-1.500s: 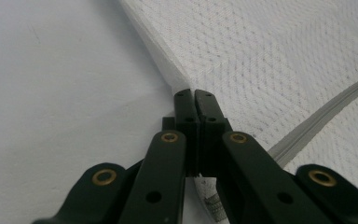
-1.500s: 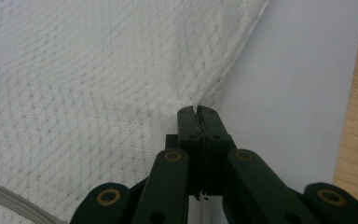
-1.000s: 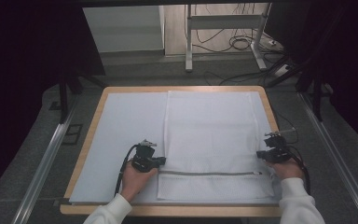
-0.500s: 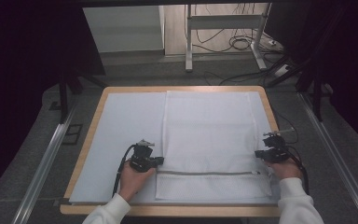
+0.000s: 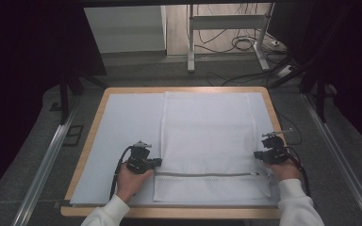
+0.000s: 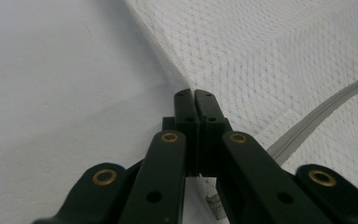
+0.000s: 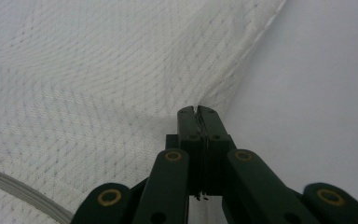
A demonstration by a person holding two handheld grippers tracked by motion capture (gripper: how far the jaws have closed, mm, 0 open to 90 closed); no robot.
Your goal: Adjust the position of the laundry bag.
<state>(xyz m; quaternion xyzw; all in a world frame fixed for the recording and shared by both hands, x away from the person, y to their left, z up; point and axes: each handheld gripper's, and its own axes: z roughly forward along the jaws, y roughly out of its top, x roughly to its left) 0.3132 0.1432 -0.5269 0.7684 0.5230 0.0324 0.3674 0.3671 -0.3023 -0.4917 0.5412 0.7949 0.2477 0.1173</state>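
A white mesh cloth bag (image 5: pixel 207 132) lies flat on the white mat (image 5: pixel 127 127), with a grey zipper (image 5: pixel 207 174) running across it near the front. My left gripper (image 5: pixel 159 163) is at the bag's left edge, just above the zipper. In the left gripper view the jaws (image 6: pixel 195 93) are shut, with the mesh edge (image 6: pixel 261 60) pinched between them. My right gripper (image 5: pixel 257 155) is at the bag's right edge. In the right gripper view it (image 7: pixel 197 110) is shut on the fabric (image 7: pixel 98 84), which puckers at the tips.
The mat lies on a board with a wooden rim (image 5: pixel 122 90). Metal rails (image 5: pixel 47 160) run along both sides of the table. Beyond the far edge are a stand (image 5: pixel 191 42) and loose cables (image 5: pixel 245 44) on the floor.
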